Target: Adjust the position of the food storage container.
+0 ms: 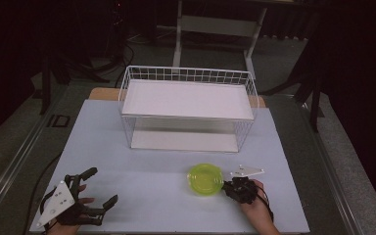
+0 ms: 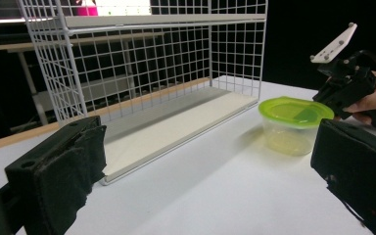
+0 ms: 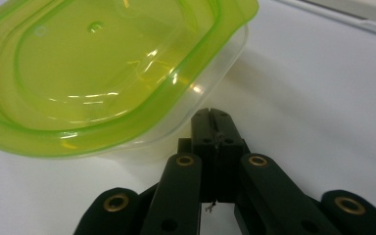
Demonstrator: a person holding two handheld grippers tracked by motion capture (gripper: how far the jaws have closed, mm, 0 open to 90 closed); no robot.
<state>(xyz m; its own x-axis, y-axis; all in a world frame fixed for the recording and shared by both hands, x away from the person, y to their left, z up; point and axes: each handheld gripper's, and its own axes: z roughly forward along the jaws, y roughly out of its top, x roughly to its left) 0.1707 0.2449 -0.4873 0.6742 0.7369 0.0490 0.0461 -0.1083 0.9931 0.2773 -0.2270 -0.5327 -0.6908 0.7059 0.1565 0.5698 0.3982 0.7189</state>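
The right gripper (image 1: 229,188) is lying low beside the container (image 1: 205,179), jaws closed on nothing; the left gripper (image 1: 100,188) is resting wide open.

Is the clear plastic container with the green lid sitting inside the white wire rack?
No, the clear plastic container with the green lid stands on the table in front of the white wire rack.

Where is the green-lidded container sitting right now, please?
In the high view the green-lidded container sits on the table, in front of the wire rack, beside the right gripper.
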